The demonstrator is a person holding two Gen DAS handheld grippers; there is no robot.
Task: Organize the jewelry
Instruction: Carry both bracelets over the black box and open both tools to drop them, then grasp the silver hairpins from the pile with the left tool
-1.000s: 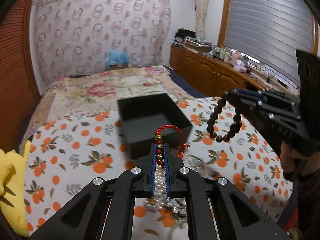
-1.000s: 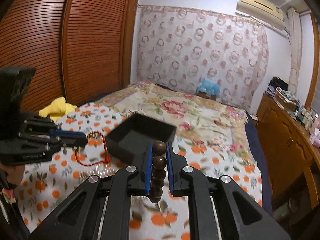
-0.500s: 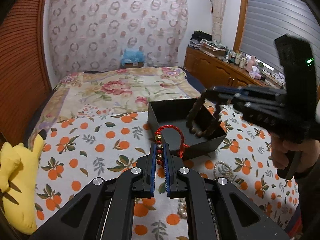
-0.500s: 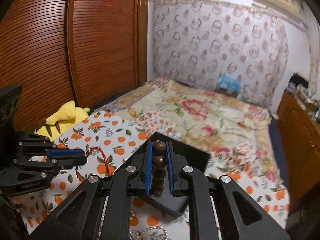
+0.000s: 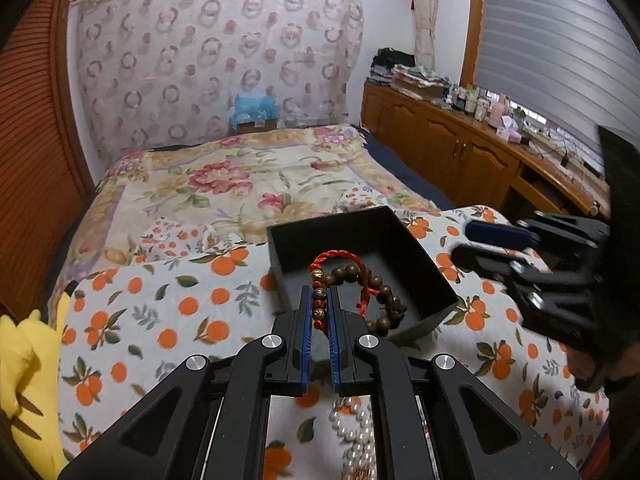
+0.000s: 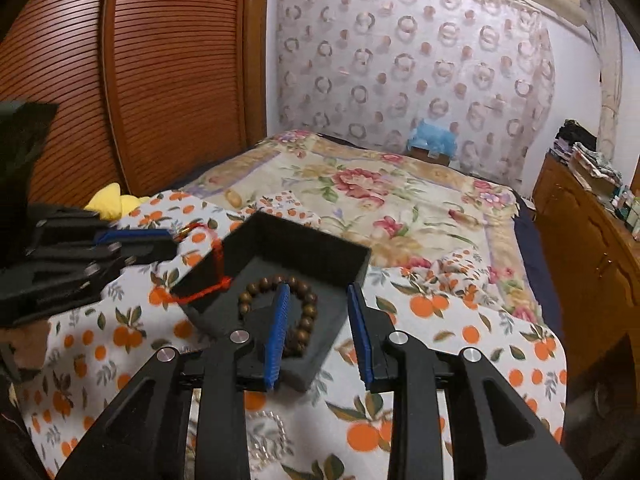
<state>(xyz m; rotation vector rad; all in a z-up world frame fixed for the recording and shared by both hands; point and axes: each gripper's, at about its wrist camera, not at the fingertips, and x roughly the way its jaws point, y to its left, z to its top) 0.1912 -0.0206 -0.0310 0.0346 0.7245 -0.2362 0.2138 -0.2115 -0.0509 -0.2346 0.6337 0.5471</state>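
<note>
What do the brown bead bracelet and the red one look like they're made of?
Brown bead bracelet: probably wood, with round matte dark-brown beads and a dull sheen. Red bracelet: twisted cord, its braid and frayed tail visible, strung with small brassy, metal-looking beads.

Black hand-held gripper (image 5: 319, 304), blue pads (image 5: 306, 312)

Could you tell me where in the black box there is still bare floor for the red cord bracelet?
The wooden bead bracelet fills the near half of the black box. The floor along its far wall is bare. Outside, the orange-print cloth left of the box is free; the pearl strand crowds the near edge.
</note>
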